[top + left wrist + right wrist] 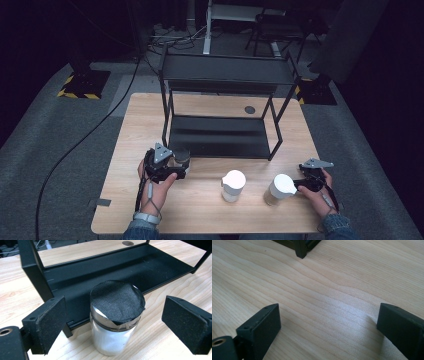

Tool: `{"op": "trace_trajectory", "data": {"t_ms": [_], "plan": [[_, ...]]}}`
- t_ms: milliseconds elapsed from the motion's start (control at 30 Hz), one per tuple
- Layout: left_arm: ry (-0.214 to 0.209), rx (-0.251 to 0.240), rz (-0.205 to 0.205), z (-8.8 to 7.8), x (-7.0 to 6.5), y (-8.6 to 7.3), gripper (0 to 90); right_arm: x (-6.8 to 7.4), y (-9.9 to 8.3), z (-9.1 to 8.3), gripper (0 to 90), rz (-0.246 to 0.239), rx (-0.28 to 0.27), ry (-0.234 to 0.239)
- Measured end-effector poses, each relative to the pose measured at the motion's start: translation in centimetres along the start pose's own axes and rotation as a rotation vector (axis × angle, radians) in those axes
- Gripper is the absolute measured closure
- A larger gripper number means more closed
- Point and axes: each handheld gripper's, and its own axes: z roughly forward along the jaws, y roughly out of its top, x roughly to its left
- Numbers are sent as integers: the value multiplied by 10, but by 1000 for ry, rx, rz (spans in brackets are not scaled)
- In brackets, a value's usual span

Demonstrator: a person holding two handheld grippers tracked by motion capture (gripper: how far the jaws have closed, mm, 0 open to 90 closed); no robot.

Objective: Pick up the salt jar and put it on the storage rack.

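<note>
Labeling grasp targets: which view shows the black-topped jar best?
Left gripper view: the black-topped jar stands upright between the left gripper's open jaws, its cloth-like cap, metal collar and white contents plain. The high view shows it small, half hidden behind that gripper. The right gripper view looks at bare table.

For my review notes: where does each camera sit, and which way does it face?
High view: above the person's side, looking forward and down at the table, rack and jars; both hands show.
Left gripper view: rides the left gripper, facing the black-topped jar between its open pads.
Right gripper view: rides the right gripper, open, facing bare table.
Shared: all show the rack.
</note>
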Motion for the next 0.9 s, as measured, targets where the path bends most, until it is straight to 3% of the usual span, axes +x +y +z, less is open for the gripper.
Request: {"op": "trace_trajectory", "data": {"t_ms": [467, 900], "plan": [[-31, 3, -10, 21, 1, -6, 83, 0, 0, 0, 52, -1, 0, 3], [-45, 59, 18, 39, 2, -11, 136, 0, 0, 0, 52, -1, 0, 3]]}}
